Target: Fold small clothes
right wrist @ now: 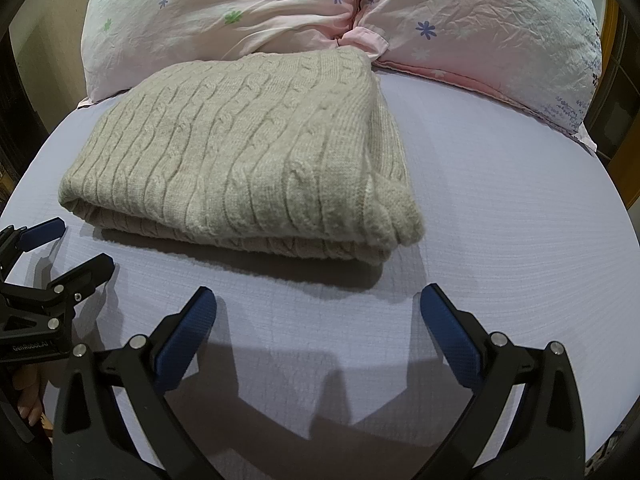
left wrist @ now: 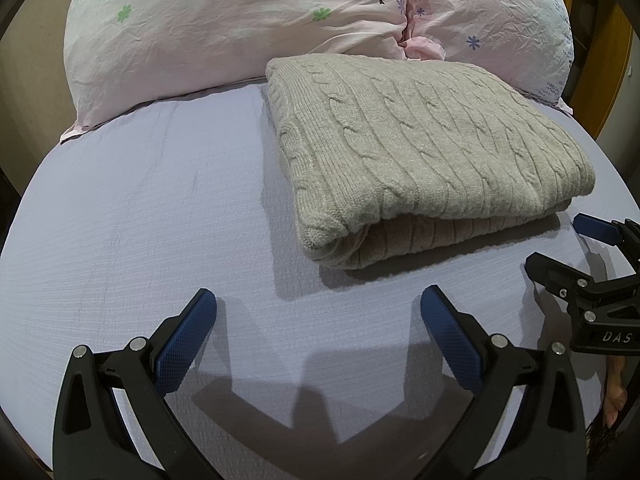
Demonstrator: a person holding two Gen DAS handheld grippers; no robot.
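A beige cable-knit sweater [left wrist: 420, 152] lies folded in a thick rectangle on the lilac bed sheet [left wrist: 140, 220]; it also shows in the right wrist view [right wrist: 240, 152]. My left gripper [left wrist: 319, 306] is open and empty, just in front of the sweater's near edge, a little to its left. My right gripper [right wrist: 318, 306] is open and empty, in front of the sweater's near right corner. Each gripper shows at the edge of the other's view: the right one [left wrist: 560, 240] and the left one [right wrist: 80, 244], both with jaws apart.
Two pink floral pillows [left wrist: 240, 20] [right wrist: 480, 28] lie at the head of the bed, touching the sweater's far edge. Bare sheet [right wrist: 520, 220] lies left and right of the sweater. A wooden bed frame [left wrist: 616, 40] borders the right side.
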